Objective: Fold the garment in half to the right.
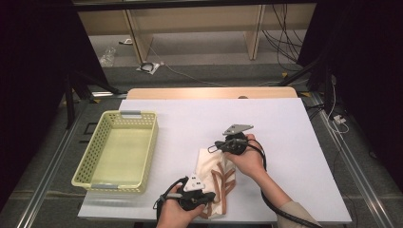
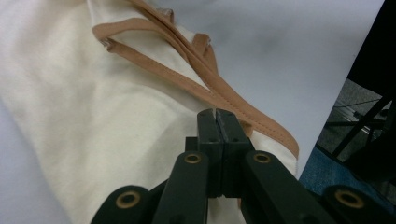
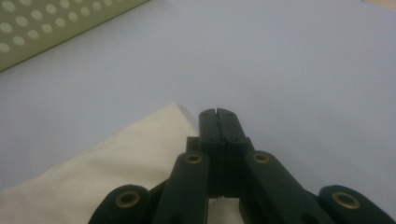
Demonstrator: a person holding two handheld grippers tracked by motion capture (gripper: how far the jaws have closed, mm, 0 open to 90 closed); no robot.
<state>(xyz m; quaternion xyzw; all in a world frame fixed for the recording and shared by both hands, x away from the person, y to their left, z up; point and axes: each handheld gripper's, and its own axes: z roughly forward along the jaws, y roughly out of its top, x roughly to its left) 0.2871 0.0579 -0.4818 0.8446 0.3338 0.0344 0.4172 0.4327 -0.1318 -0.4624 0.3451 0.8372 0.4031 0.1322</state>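
Note:
A cream cloth tote bag [image 1: 209,164] with brown straps [image 1: 223,178] lies flat near the front of the white table [image 1: 280,137]. My left gripper [image 1: 208,196] rests at the bag's near end. In the left gripper view its jaws [image 2: 217,113] stand pressed together right over a brown strap [image 2: 261,123] on the cream cloth [image 2: 93,116]. My right gripper [image 1: 212,147] is at the bag's far left corner, jaws [image 3: 217,112] together beside that corner [image 3: 173,112]. Whether either pinches cloth I cannot tell.
A pale yellow perforated basket [image 1: 128,114] stands empty on the table's left side; its wall [image 3: 42,28] is also in the right gripper view. The table's front edge runs just under my hands. Cables lie on the floor beyond the table.

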